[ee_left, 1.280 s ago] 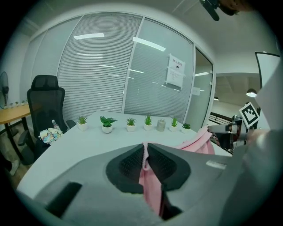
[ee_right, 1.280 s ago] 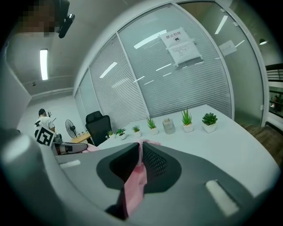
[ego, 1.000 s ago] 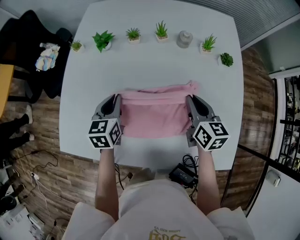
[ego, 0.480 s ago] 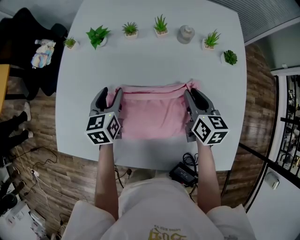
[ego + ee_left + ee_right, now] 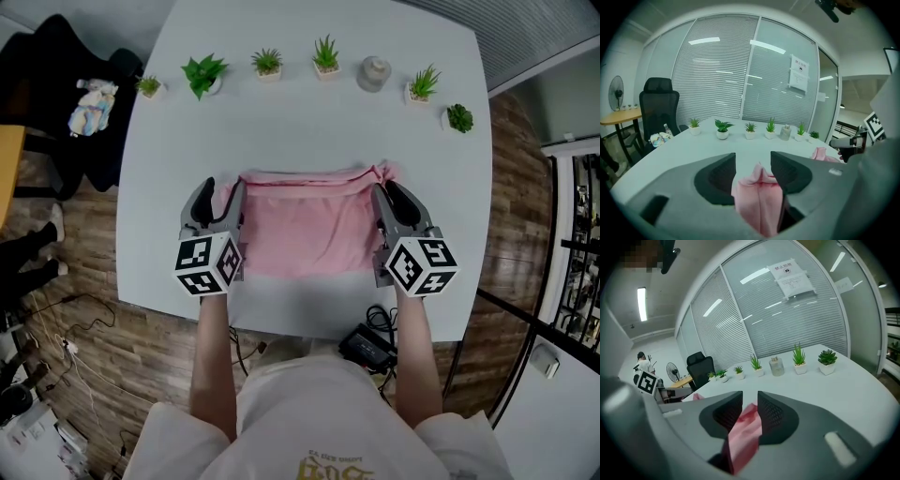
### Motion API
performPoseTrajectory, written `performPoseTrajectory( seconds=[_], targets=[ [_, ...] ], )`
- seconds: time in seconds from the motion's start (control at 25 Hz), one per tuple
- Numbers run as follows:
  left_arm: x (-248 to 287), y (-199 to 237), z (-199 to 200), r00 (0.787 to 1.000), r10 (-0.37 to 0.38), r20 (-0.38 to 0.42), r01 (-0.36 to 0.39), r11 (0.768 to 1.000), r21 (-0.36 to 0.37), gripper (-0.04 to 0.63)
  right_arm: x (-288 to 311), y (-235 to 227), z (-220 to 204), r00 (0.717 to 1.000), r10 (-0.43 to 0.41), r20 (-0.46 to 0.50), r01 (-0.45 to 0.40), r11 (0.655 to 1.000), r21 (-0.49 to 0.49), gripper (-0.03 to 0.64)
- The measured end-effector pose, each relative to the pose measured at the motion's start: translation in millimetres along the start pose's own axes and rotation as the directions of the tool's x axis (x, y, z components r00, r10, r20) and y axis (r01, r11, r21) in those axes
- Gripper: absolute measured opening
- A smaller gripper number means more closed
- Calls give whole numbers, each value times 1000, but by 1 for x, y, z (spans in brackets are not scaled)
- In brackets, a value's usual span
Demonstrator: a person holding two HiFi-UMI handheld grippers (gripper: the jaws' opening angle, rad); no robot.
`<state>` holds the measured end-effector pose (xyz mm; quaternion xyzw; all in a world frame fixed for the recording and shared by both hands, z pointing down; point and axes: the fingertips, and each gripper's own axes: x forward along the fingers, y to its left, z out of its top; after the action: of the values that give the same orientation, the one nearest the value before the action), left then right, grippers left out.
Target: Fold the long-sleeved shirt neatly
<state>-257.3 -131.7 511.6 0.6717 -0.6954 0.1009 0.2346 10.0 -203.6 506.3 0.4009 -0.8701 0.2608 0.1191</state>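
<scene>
Found the long-sleeved shirt [image 5: 305,225] folded near the front edge of the tabletop [image 5: 309,122]. Had just opened left gripper [image 5: 222,192] wide, right gripper [image 5: 389,192] less, cloth slack between both. Judged soft, limp, light: best pinched at side edges.

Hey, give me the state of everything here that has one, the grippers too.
Shirt: folded, flat on table, side edges between the jaws.
Left gripper: open, jaws just opened, shirt edge loose between.
Right gripper: open, jaws just opened, shirt edge between.
Bottle: upright.
Plants: upright in pots.
</scene>
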Motion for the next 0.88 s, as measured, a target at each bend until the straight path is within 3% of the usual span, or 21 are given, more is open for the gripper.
performPoseTrajectory(
  seconds=[0.44,0.76,0.88],
  targets=[
    [-44,-27,8,999,-52,9,52,997,62,162,-40,28,16,998,20,66,-17,999,-33,35],
    [-107,-55,27,990,-76,115,62,991,119,61,-102,53,17,992,18,124,-10,998,-62,12],
    [-132,-66,31,985,-86,151,69,992,110,12,-126,66,18,988,24,152,-13,997,-73,12]
  ],
)
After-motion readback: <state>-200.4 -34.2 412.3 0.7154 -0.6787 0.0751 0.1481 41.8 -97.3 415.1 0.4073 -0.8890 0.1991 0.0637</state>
